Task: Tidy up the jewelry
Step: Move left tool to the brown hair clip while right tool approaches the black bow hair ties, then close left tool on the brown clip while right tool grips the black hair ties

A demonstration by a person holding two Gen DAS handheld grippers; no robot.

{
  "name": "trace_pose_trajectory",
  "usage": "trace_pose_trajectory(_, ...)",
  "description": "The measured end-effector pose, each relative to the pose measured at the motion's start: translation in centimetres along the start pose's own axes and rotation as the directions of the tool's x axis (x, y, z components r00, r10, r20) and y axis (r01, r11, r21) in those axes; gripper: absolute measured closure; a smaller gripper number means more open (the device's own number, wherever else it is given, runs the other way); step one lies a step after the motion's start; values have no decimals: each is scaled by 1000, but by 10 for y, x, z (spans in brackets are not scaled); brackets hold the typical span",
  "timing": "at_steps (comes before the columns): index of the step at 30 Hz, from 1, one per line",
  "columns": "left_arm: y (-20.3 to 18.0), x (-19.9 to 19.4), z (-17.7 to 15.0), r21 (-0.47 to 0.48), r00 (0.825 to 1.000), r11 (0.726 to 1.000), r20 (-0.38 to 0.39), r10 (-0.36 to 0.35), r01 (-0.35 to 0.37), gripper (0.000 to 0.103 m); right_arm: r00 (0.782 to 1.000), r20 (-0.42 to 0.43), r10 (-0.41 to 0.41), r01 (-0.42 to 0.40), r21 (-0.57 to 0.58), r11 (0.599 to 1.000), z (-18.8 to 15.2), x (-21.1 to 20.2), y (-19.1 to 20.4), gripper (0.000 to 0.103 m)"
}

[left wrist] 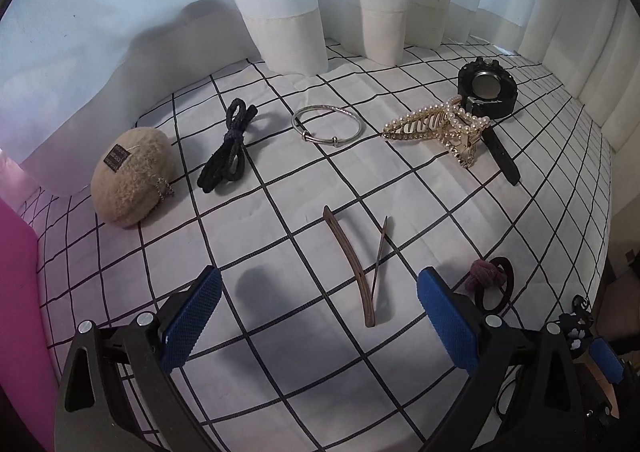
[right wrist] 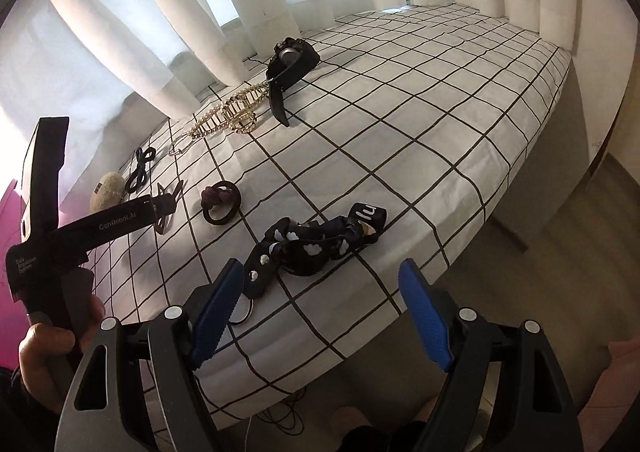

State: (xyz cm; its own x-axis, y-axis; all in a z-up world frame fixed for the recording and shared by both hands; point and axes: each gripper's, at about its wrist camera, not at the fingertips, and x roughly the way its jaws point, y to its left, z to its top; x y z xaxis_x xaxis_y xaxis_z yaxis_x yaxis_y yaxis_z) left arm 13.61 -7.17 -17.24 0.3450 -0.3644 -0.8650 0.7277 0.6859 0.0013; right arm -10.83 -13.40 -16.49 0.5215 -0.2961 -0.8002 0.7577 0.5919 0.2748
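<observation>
On the checked bedsheet (left wrist: 280, 187) lie a fuzzy beige clip (left wrist: 132, 175), black hair ties (left wrist: 228, 147), a silver bangle (left wrist: 326, 123), a pearl claw clip (left wrist: 440, 125), a black watch (left wrist: 486, 91), a brown hair barrette (left wrist: 352, 264) with its pin (left wrist: 380, 252), and a maroon knot on a black ring (left wrist: 490, 276). My left gripper (left wrist: 320, 316) is open and empty, just above the barrette. My right gripper (right wrist: 322, 312) is open and empty near the bed's front edge, close to a black patterned lanyard (right wrist: 316, 240). The watch (right wrist: 290, 63) and claw clip (right wrist: 228, 111) show far off.
White curtains (left wrist: 288, 3) hang behind the bed. A pink object (left wrist: 16, 292) stands at the left. The bed edge (right wrist: 460, 252) drops to the floor at the right. The left gripper's body (right wrist: 80, 228) and hand show at left in the right wrist view.
</observation>
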Motion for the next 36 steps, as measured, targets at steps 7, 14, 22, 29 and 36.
trace_pose_trajectory(7, 5, 9, 0, 11, 1000, 1000, -3, -11, 11, 7, 995, 31, -97, 97, -4, 995, -6, 15, 15, 27)
trace_pose_trajectory(14, -2, 14, 1, 28, 1000, 999, 23, -17, 16, 7, 982, 72, -172, 173, -7, 985, -8, 22, 23, 27)
trace_pose_trajectory(22, -8, 13, -4, 31, 998, 999, 62, -13, 11, 7, 976, 118, -181, 186, -35, 982, -6, 27, 27, 27)
trace_pose_trajectory(29, -17, 7, -3, 48, 997, 999, 71, -26, 22, 32, 979, 131, -156, 166, -71, 984, -4, 27, 29, 37)
trace_pose_trajectory(36, -22, 2, -3, 55, 997, 998, 73, -39, 35, 84, 987, 122, -107, 120, -106, 987, -1, 25, 33, 75)
